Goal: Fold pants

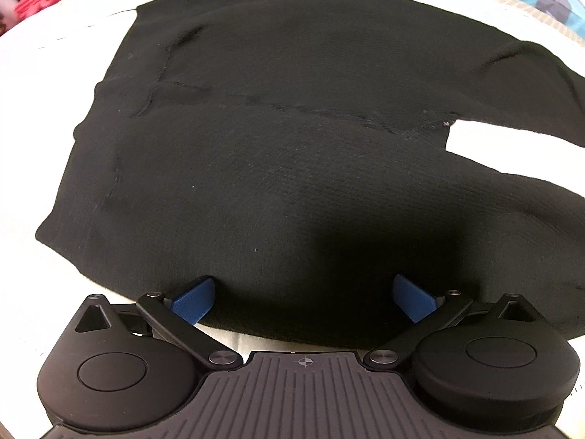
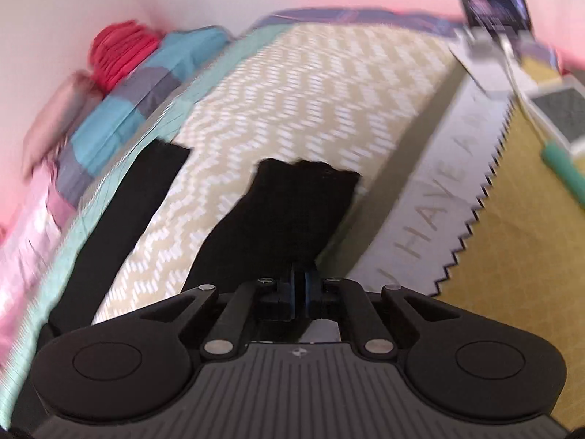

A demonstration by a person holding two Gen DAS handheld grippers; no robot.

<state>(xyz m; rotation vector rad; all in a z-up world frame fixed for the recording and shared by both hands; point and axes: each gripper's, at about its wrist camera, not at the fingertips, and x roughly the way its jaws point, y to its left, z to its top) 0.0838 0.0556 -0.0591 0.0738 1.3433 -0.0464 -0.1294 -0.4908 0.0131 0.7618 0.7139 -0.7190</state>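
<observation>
Black pants (image 1: 285,139) lie spread flat on a pale bedspread in the left wrist view, waist to the left, the two legs running off to the right. My left gripper (image 1: 303,298) is open, its blue pads (image 1: 193,300) straddling the near edge of the pants. My right gripper (image 2: 301,285) is shut on the near pant leg (image 2: 292,212), holding its hem end lifted above the bed. The other leg (image 2: 124,212) lies flat to the left in the right wrist view.
The bedspread (image 2: 310,102) has a beige and white zigzag pattern. Blue, grey and pink bedding (image 2: 139,84) is piled along the far wall. A yellow mat (image 2: 519,256) and a grey rug with lettering (image 2: 435,212) lie on the floor at right.
</observation>
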